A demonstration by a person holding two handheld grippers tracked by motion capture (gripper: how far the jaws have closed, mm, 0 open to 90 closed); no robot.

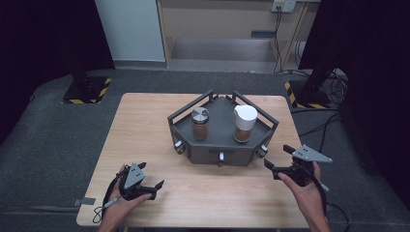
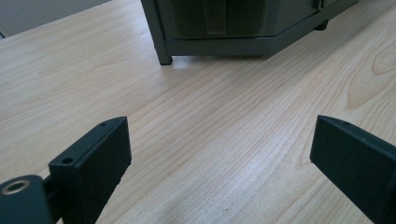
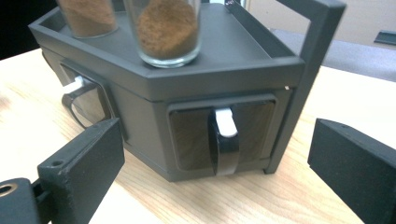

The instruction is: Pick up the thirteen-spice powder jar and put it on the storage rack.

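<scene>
The right gripper (image 3: 217, 168) is held with jaws spread wide and empty, just before a small drawer (image 3: 222, 135) in the grey rack (image 1: 222, 126). Above it, two spice jars (image 3: 163, 28) are cut off at the top. The left gripper (image 2: 219, 163), equally spread, is kept over bare table (image 2: 210, 116), the rack's base seen ahead.

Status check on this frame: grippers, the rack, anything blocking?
Left gripper open, low over the table. Right gripper open, facing the rack's right drawer handle, not touching. Two jars on top. Nothing in the way.
</scene>
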